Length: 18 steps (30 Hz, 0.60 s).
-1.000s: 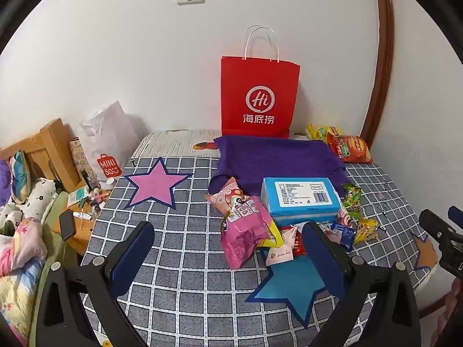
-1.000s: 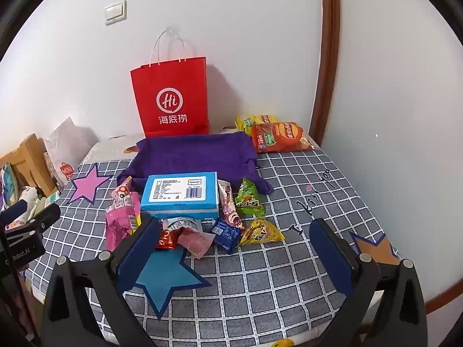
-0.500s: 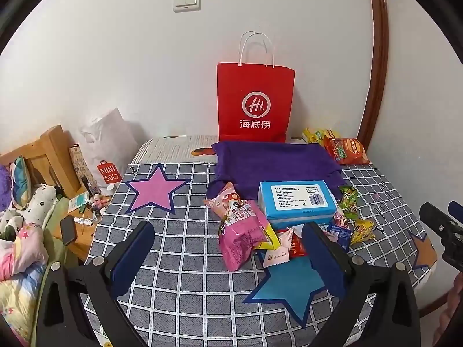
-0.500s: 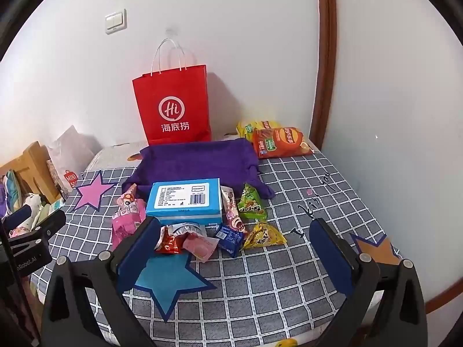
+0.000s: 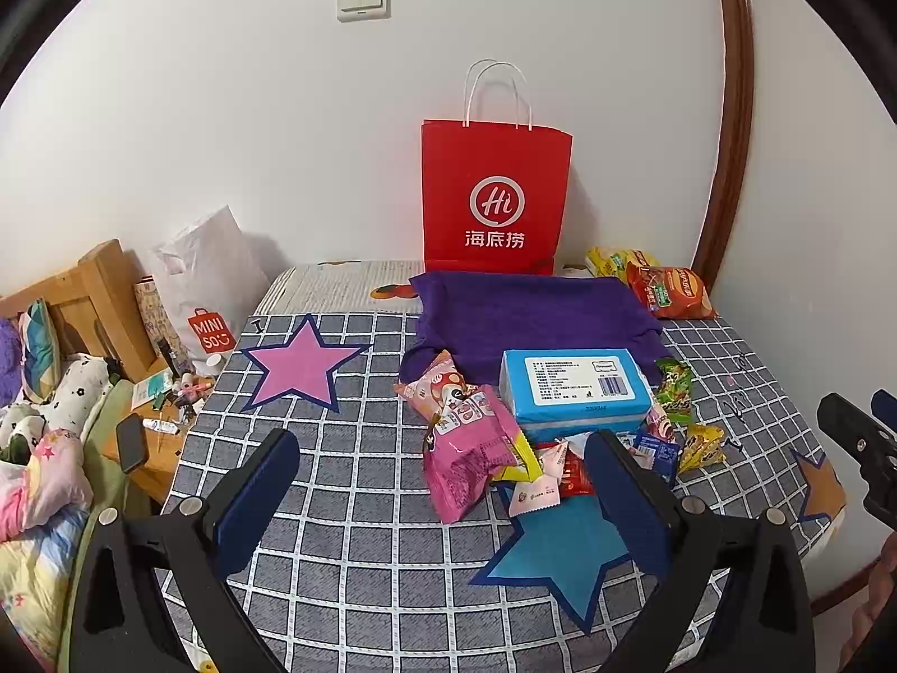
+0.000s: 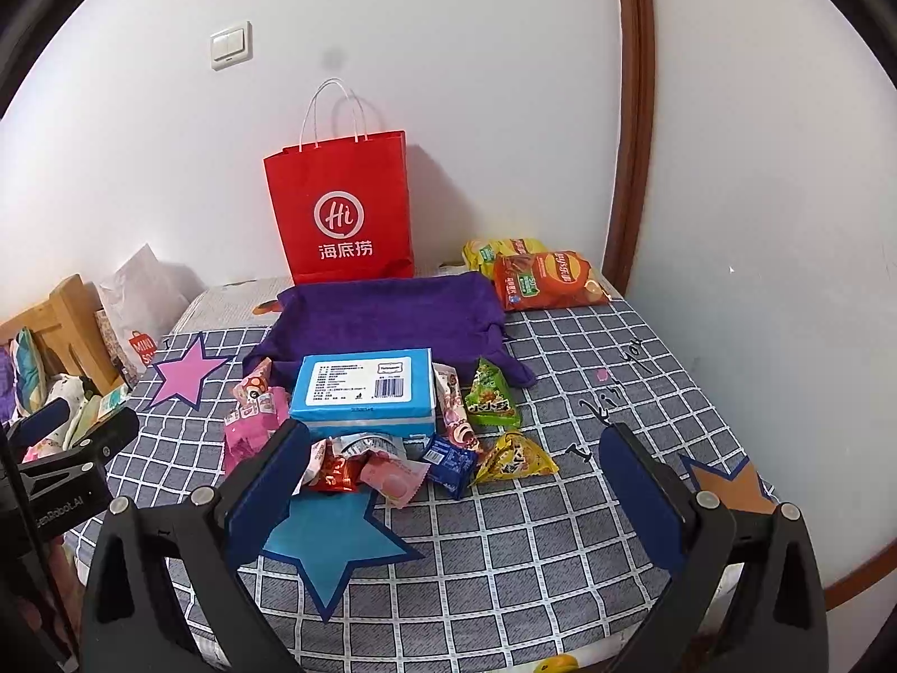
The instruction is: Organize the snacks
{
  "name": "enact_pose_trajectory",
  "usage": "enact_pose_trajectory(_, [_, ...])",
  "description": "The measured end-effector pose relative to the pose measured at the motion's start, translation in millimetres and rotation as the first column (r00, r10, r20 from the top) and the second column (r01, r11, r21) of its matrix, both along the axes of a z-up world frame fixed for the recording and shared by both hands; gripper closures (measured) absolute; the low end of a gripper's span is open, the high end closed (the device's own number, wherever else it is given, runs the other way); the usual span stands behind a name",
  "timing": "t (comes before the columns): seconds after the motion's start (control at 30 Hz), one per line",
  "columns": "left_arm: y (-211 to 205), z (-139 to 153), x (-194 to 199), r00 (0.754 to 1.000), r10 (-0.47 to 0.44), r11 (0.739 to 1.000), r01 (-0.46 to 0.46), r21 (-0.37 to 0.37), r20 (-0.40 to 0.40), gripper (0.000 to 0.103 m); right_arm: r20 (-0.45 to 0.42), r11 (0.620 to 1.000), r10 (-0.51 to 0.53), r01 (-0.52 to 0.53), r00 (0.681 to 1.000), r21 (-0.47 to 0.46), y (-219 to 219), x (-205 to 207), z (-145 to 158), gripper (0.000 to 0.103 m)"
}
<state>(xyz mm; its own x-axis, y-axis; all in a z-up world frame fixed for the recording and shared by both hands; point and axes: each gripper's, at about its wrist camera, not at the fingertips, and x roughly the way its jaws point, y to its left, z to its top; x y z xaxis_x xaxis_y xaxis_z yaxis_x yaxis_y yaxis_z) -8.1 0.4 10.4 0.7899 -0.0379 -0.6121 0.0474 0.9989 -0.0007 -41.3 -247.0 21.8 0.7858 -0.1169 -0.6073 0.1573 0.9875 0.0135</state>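
Blue cardboard box [image 5: 574, 390] and crinkly snack packets [image 6: 493, 432] sit heaped mid-table on the grey checked cloth [image 5: 359, 510]. Both tools, left [image 5: 443, 496] and right [image 6: 454, 496], have pulled back slightly, spread wide and empty, so sorting looks not yet begun.
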Motion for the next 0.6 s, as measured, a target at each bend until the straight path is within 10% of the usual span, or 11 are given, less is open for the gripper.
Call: enact_pose_trajectory(0.6, [-4.2, -1.0, -1.7, 1.000, -0.003, 1.000, 0.003, -0.003, 0.001, 0.001, 0.005, 1.000, 0.003, -0.003, 1.000, 0.012, -2.4, -2.0, 0.6, 0.002])
